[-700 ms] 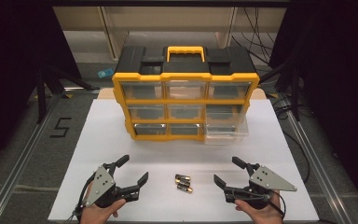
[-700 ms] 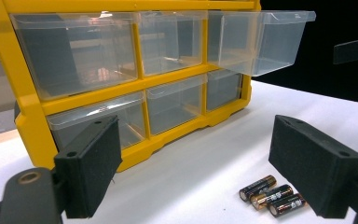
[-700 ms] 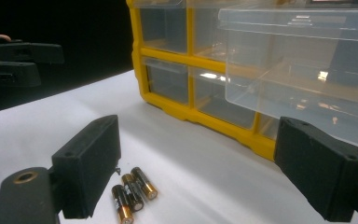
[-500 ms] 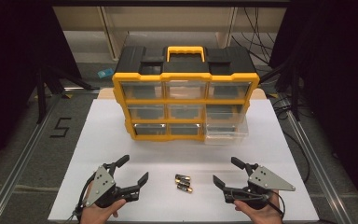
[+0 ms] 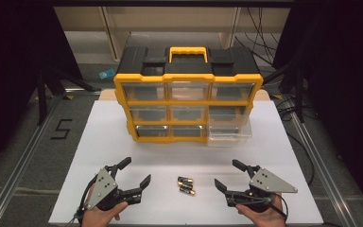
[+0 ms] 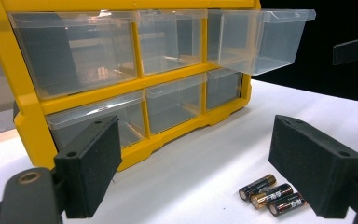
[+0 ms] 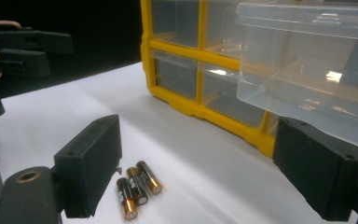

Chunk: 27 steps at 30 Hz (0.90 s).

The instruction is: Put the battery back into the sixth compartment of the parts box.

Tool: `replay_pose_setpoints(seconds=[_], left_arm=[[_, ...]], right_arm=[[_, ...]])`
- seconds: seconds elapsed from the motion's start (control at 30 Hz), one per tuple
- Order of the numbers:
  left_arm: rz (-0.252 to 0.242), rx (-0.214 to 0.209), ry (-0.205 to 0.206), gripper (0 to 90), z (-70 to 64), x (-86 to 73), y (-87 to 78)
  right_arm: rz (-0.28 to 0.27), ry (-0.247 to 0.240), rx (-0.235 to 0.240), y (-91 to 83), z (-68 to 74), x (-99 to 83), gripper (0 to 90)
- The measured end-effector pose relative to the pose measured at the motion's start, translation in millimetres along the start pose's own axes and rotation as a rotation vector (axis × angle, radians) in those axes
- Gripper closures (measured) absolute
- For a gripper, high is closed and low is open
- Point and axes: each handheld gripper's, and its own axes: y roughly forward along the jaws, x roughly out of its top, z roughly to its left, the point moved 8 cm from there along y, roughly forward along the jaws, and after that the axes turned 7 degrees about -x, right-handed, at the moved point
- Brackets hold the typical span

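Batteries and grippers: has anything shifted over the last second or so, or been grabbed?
Almost nothing. The right gripper has crept slightly left, toward the batteries; its jaws stay open and hold nothing. The left gripper sits where it was, also open and holding nothing. The three batteries lie untouched between them on the white table, and the organizer keeps its bottom-right drawer pulled out.

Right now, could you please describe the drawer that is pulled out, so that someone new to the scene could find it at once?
Start from the yellow and black drawer cabinet standing at the far side of the white table. Its front holds three rows of three clear plastic drawers. The one you want is the bottom-row drawer at the right end: it alone juts out from the yellow frame, while its neighbours sit flush.
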Motion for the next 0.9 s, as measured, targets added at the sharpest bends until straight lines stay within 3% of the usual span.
replay_pose_setpoints(seconds=[0.1,0.13,0.23,0.4,0.57,0.73,0.9], left_arm=[[0.0,-0.001,-0.001,16.4,-0.1,-0.2,0.1],[0.001,-0.001,-0.001,16.4,-0.1,-0.3,0.2],[0.002,0.001,0.001,16.3,0.2,-0.4,0.1],[0.004,0.002,0.002,16.3,0.5,-0.9,0.4],[0.006,0.003,0.0,16.3,0.5,-1.5,0.7],[-0.003,-0.001,0.0,16.3,-0.2,-0.2,0.5],[-0.007,0.001,-0.001,16.3,0.3,0.1,0.5]], right_arm=[[0.016,-0.021,0.022,1.9,4.3,-1.4,17.6],[0.012,-0.044,0.008,2.7,3.3,-0.6,17.8],[0.022,-0.073,0.041,5.6,8.5,0.2,18.8],[0.075,-0.158,0.079,11.6,17.9,1.6,20.3],[0.143,-0.235,0.131,18.3,28.4,-1.2,23.0],[0.209,-0.265,0.18,27.9,41.4,-6.9,25.3],[0.288,-0.332,0.232,38.6,54.0,-13.4,27.5]])
